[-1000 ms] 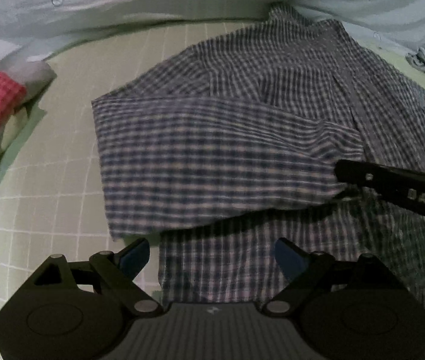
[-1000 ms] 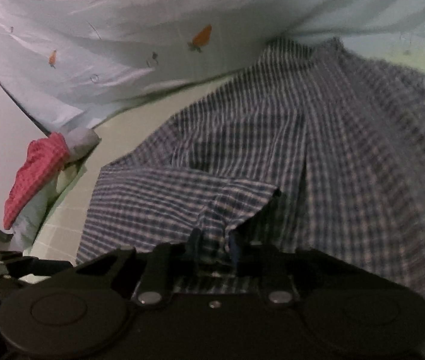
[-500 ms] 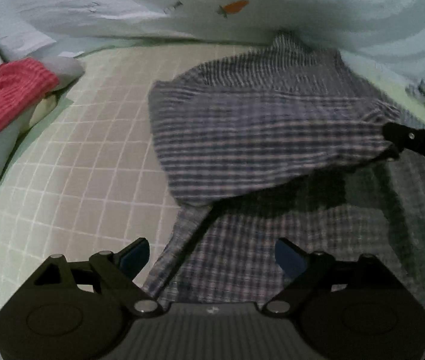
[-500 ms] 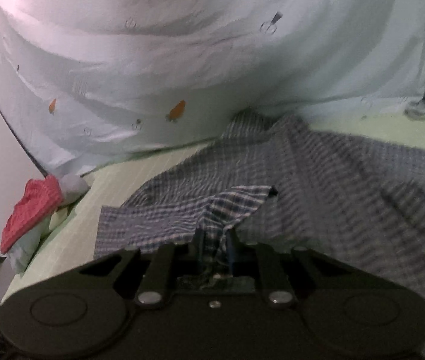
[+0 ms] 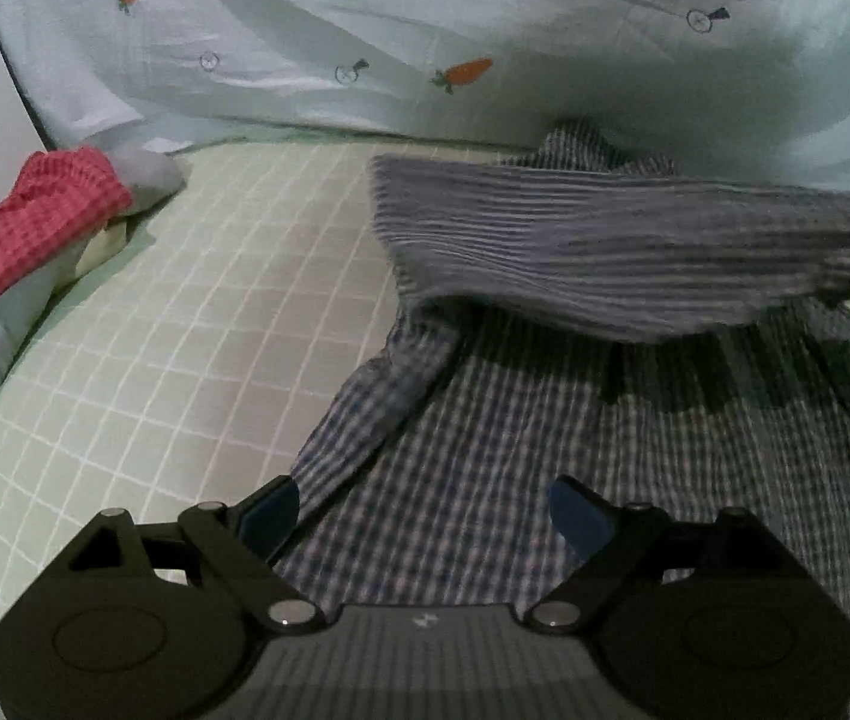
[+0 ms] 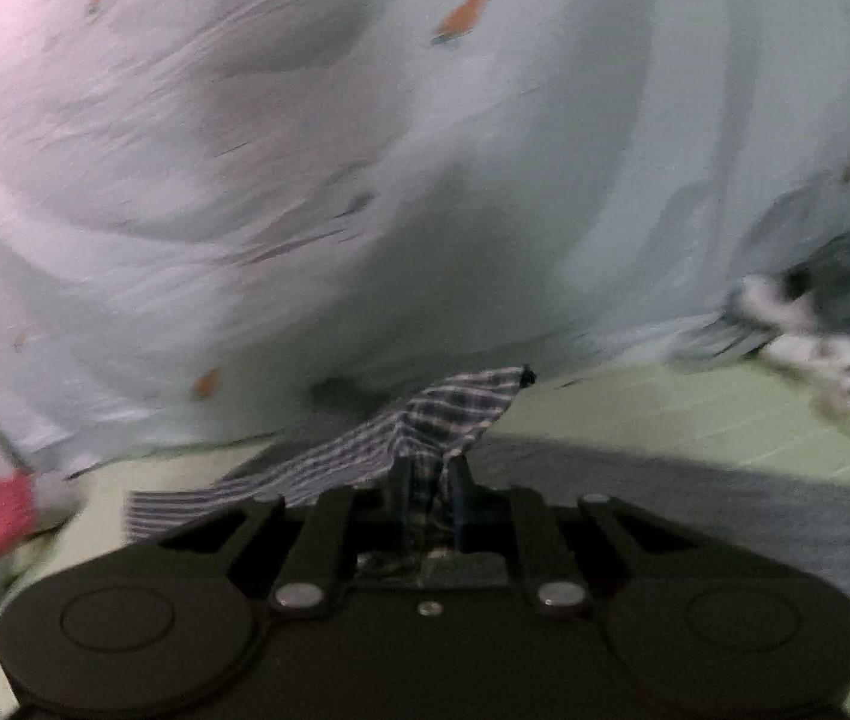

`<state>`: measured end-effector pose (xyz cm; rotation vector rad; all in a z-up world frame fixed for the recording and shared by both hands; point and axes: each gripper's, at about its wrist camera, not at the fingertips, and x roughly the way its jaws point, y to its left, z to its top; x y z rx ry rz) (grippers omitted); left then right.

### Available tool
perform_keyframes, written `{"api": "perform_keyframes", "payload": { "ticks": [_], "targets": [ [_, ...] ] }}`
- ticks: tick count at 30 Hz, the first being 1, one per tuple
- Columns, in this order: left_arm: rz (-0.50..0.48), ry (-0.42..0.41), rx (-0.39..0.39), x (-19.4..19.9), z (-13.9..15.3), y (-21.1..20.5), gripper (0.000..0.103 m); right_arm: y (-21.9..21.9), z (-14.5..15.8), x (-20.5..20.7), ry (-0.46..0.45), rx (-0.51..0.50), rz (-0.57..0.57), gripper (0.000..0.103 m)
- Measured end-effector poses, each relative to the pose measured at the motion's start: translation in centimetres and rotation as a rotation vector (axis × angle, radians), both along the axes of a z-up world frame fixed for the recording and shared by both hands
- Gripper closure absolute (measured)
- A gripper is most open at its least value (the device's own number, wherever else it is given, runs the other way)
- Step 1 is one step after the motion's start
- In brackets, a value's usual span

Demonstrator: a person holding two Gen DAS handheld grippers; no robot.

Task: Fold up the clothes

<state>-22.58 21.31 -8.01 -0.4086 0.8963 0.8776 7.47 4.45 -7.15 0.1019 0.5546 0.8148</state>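
Right claw (image 6: pixel 428 489) clamps plaid shirt (image 5: pixel 574 456) above green checked bedsheet (image 5: pixel 185 324); left claw (image 5: pixel 425 516) gapes.

Right claw (image 6: pixel 429 489) pinching plaid shirt (image 6: pixel 425 420), carrot-print sheet (image 6: pixel 365 180) behind

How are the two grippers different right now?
The left gripper has its fingers spread wide with nothing between them, hovering over the plaid shirt. The right gripper has just been closing its fingers tight on a fold of that shirt and holds it up off the green grid sheet. Both are black, with blue pads on their fingers.
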Motion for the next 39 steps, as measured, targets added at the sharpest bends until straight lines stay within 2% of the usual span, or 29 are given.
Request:
{"api": "perform_keyframes", "payload": {
  "ticks": [4,7,8,9,10,11,12,14,16,21,24,26,30,33,34,36,39],
  "targets": [
    [0.033,0.002,0.014,0.3,0.2,-0.3,0.012,-2.5,-1.8,4.0,-0.015,-0.084,-0.154,0.091],
    [0.064,0.015,0.02,-0.3,0.4,-0.9,0.012,-3.3,-3.4,5.4,0.025,-0.16,-0.208,0.089],
    [0.077,0.02,0.021,-0.6,0.5,-1.2,0.012,-3.4,-3.8,5.4,0.048,-0.178,-0.224,0.084],
    [0.089,0.021,0.019,-1.1,0.6,-1.5,0.012,-3.6,-4.2,5.4,0.069,-0.194,-0.239,0.076],
    [0.1,0.019,0.016,-1.7,0.7,-1.8,0.012,-3.6,-4.4,4.9,0.083,-0.203,-0.246,0.047],
    [0.113,0.016,0.014,-2.3,0.7,-2.0,0.012,-3.5,-4.6,4.3,0.096,-0.212,-0.254,0.031],
    [0.127,0.012,0.012,-3.0,0.7,-2.2,0.012,-3.1,-4.5,3.4,0.091,-0.217,-0.265,0.011],
    [0.148,0.005,0.006,-4.7,0.8,-2.6,0.012,-2.4,-4.3,0.7,0.086,-0.205,-0.239,0.008],
    [0.149,-0.003,0.003,-6.6,0.7,-2.5,0.012,-1.7,-4.1,-2.3,0.09,-0.18,-0.191,0.0],
    [0.112,-0.041,0.004,-12.3,0.1,-1.2,0.012,0.7,-4.0,-10.9,0.102,-0.122,-0.088,0.0],
    [0.062,-0.036,-0.03,-15.4,-0.8,1.4,0.012,2.8,-4.0,-17.1,0.094,-0.097,-0.081,0.0],
    [0.03,-0.035,-0.038,-17.7,-0.6,3.0,0.012,4.5,-4.1,-21.4,0.129,-0.093,-0.077,0.0],
    [-0.063,-0.056,0.0,-21.9,0.5,5.3,0.012,8.6,-4.9,-28.8,0.214,-0.14,-0.059,0.0],
    [-0.075,-0.064,-0.017,-24.5,0.6,6.6,0.012,11.3,-5.2,-33.5,0.262,-0.16,-0.055,0.009],
    [-0.083,-0.07,-0.024,-25.2,0.6,6.9,0.012,12.2,-5.2,-34.9,0.262,-0.174,-0.026,0.016],
    [-0.103,-0.084,-0.039,-26.3,0.5,7.3,0.012,13.8,-5.1,-37.4,0.245,-0.206,0.023,0.023],
    [-0.129,-0.083,-0.046,-27.3,0.3,8.0,0.012,15.3,-5.3,-39.7,0.239,-0.228,0.066,0.03]
  ]
}}
